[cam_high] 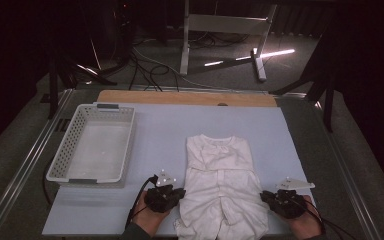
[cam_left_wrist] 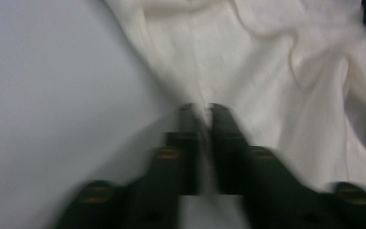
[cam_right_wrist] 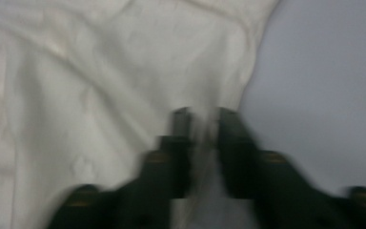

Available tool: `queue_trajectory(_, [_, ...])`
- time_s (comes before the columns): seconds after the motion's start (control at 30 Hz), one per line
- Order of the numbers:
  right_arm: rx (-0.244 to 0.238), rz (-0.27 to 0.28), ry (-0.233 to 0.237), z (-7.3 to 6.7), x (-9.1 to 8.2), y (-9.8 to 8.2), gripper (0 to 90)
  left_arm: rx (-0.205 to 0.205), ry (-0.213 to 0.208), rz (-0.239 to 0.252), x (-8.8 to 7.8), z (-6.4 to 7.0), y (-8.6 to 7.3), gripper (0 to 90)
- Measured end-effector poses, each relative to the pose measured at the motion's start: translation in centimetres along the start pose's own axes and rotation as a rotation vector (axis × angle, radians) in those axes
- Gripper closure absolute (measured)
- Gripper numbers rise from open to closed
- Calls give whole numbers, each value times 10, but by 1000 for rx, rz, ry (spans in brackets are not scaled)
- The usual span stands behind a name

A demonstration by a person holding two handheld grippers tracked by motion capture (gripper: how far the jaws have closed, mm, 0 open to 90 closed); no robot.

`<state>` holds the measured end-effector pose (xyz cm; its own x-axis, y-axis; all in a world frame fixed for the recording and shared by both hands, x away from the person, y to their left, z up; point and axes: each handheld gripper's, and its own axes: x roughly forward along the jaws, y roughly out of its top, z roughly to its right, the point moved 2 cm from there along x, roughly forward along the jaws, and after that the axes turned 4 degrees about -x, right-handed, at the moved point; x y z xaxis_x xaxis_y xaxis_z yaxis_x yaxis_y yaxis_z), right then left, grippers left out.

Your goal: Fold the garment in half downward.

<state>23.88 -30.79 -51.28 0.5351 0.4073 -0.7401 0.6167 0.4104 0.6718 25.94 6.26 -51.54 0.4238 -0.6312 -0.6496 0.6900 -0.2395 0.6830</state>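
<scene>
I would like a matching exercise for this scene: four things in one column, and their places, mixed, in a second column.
1. white basket
2. white garment
3. left gripper
4. right gripper

a. at the garment's right edge, shut on cloth
b. on the mat's left part
c. at the garment's left edge, shut on cloth
d. flat, between both grippers

Pairs: 1-b, 2-d, 3-c, 4-a

A white garment (cam_high: pixel 221 182) lies on the pale blue table cover, right of centre and close to the near edge. It is folded lengthwise into a narrow upright strip, collar end away from the person, its lower part rumpled and spreading wider, with soft creases across the cloth (cam_left_wrist: pixel 248 62).
</scene>
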Motion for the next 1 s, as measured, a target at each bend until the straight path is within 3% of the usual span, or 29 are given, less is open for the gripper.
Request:
queue_trajectory(0.07, [26,40,15,4,0,8,467,-14,-17,25,-1,-2,5,598])
queue_trajectory(0.1, [32,60,22,6,0,13,420,-13,-28,77,-5,-6,14,577])
queue_trajectory(0.13, [36,79,22,7,0,18,375,-12,-42,87,-6,-8,19,543])
queue_trajectory(0.2, [26,103,-4,10,1,31,302,12,-43,101,-6,-10,29,428])
queue_trajectory(0.23, [26,103,-4,10,1,31,302,12,-43,101,-6,-10,29,412])
queue_trajectory(0.27, [12,128,-16,12,2,44,261,28,-61,130,-7,-11,37,381])
queue_trajectory(0.4, [2,156,-8,15,9,66,222,53,-79,165,-5,-12,52,257])
queue_trajectory(0.5, [5,168,0,20,14,79,210,66,-77,161,-2,-14,60,149])
queue_trajectory(0.63, [7,171,-4,25,19,90,201,77,-72,147,2,-18,68,97])
queue_trajectory(0.93, [-5,173,-40,38,30,121,196,83,-66,192,8,-28,96,1])
queue_trajectory(1.0, [-3,172,-44,40,32,124,196,86,-87,200,9,-29,101,0])
